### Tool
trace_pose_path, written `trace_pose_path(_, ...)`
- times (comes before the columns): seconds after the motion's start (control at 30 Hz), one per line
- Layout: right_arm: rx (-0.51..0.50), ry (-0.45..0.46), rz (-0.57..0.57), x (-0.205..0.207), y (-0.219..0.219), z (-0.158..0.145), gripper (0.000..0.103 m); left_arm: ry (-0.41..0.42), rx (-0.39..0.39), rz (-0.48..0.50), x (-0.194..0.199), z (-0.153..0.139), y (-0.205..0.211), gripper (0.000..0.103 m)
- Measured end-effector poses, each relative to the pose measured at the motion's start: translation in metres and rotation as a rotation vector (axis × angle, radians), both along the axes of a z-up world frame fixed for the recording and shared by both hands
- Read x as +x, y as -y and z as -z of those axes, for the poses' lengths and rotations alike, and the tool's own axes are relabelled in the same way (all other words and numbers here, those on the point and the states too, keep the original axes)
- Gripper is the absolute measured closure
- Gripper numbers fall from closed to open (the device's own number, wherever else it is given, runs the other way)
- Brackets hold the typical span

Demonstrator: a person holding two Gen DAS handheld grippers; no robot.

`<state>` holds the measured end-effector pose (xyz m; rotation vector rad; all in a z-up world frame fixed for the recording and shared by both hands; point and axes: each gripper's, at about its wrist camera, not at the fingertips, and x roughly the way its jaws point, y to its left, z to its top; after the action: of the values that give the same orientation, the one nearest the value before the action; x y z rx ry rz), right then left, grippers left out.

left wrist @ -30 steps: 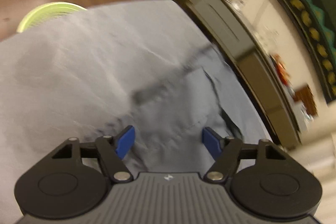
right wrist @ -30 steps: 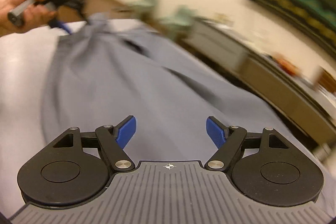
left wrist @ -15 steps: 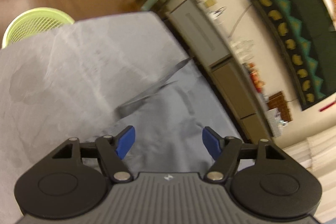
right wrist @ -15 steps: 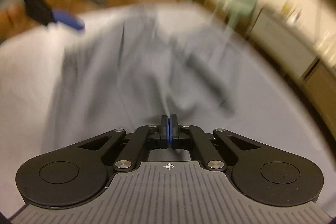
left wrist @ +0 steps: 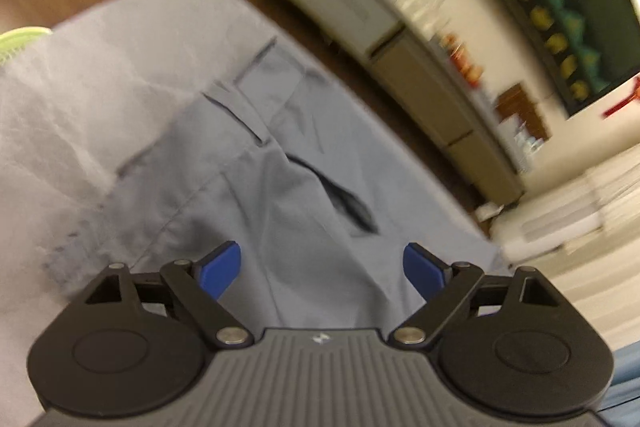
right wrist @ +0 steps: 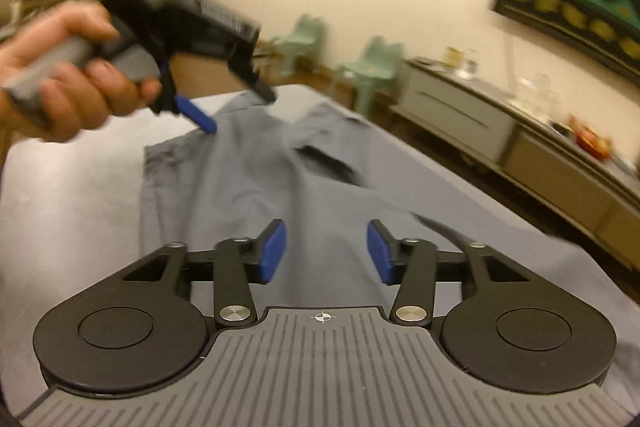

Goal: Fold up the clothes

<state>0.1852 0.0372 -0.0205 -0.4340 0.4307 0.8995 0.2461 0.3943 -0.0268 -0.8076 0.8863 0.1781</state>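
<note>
A grey-blue garment (right wrist: 248, 187) lies spread and rumpled on the worktop (right wrist: 68, 195), which is covered with a pale grey cloth; it runs from near the far edge toward the near edge, lying closer to the right edge in the left wrist view. One dark opening (a pocket or a fold, too blurred to tell) shows in the middle of the fabric.

The right gripper (right wrist: 326, 253) hovers over the near part of the garment with its blue fingers (right wrist: 274, 253) spread apart, holding nothing.

The left gripper (left wrist: 322, 269) is likewise released, its fingers (left wrist: 220, 269) wide apart above the cloth. In the right wrist view a hand (right wrist: 68, 75) holds that gripper up over the far end of the garment, one blue finger close to the fabric; whether it touches cannot be told.

A green basket (left wrist: 18, 43) peeks past the worktop's left edge. A long cabinet (right wrist: 520, 139) stands along the wall beyond the right edge.
</note>
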Motion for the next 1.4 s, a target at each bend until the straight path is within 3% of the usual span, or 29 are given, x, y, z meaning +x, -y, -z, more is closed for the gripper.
trace_pose_path(0.03,0.003,-0.008,0.027,0.0,0.024,-0.003,0.044,-0.045,0.01,-0.002,0.012,0.005,0.001,0.015)
trace_pose_path(0.07,-0.012,-0.014,0.08,0.002,0.049,-0.005,0.036,-0.067,0.021,0.002,0.019,0.009,0.005,0.026)
trace_pose_path(0.1,-0.027,-0.021,0.133,0.005,0.074,-0.007,0.029,-0.078,0.032,0.009,0.023,0.012,0.008,0.043)
trace_pose_path(0.13,-0.04,-0.028,0.193,0.007,0.101,-0.009,0.028,-0.09,0.044,0.015,0.027,0.016,0.012,0.051)
trace_pose_path(0.2,-0.04,-0.04,0.405,0.011,0.182,-0.014,0.026,-0.113,0.066,0.028,0.035,0.023,0.02,0.079)
trace_pose_path(0.3,0.095,-0.073,0.83,0.023,0.313,-0.027,0.02,-0.14,0.095,0.041,0.045,0.031,0.03,0.089)
trace_pose_path(0.4,0.234,-0.114,1.236,0.036,0.441,-0.039,0.018,-0.149,0.093,0.017,0.048,0.033,0.033,0.091)
trace_pose_path(0.5,0.347,-0.334,1.277,0.082,0.496,-0.02,0.019,-0.155,0.1,-0.004,0.048,0.03,0.035,0.092)
trace_pose_path(0.57,0.411,-0.444,1.265,0.111,0.51,-0.002,0.022,-0.158,0.117,-0.007,0.048,0.027,0.036,0.094)
trace_pose_path(0.67,0.412,-0.581,1.248,0.149,0.508,0.03,0.1,-0.157,0.155,-0.005,0.047,0.02,0.036,0.1)
trace_pose_path(0.7,0.404,-0.61,1.241,0.16,0.505,0.039,0.101,-0.145,0.159,-0.01,0.048,0.013,0.033,0.1)
trace_pose_path(0.77,0.441,-0.521,1.215,0.154,0.507,0.023,0.102,-0.106,0.152,-0.031,0.044,-0.002,0.022,0.101)
trace_pose_path(0.9,0.732,-0.309,1.093,0.072,0.521,-0.046,0.102,-0.001,0.122,-0.102,0.013,-0.038,-0.009,0.103)
trace_pose_path(0.97,0.713,-0.262,1.105,0.038,0.524,-0.049,0.102,0.008,0.109,-0.12,-0.003,-0.039,-0.023,0.103)
trace_pose_path(1.07,0.635,-0.309,1.207,0.026,0.528,-0.012,0.102,-0.026,0.047,-0.11,-0.022,-0.02,-0.035,0.098)
trace_pose_path(1.17,0.688,-0.397,1.276,0.022,0.536,0.022,0.101,-0.033,-0.026,-0.129,-0.038,-0.008,-0.038,0.08)
trace_pose_path(1.2,0.698,-0.418,1.282,0.023,0.534,0.028,0.101,-0.026,-0.031,-0.131,-0.039,-0.009,-0.036,0.07)
trace_pose_path(1.27,0.682,-0.371,1.278,0.024,0.53,0.022,0.099,-0.011,-0.041,-0.134,-0.04,-0.011,-0.031,0.059)
trace_pose_path(1.33,0.665,-0.345,1.289,0.021,0.527,0.02,0.098,0.001,-0.051,-0.113,-0.033,-0.017,-0.026,0.055)
trace_pose_path(1.4,0.65,-0.356,1.299,0.016,0.526,0.021,0.098,0.001,-0.039,-0.074,-0.015,-0.022,-0.013,0.04)
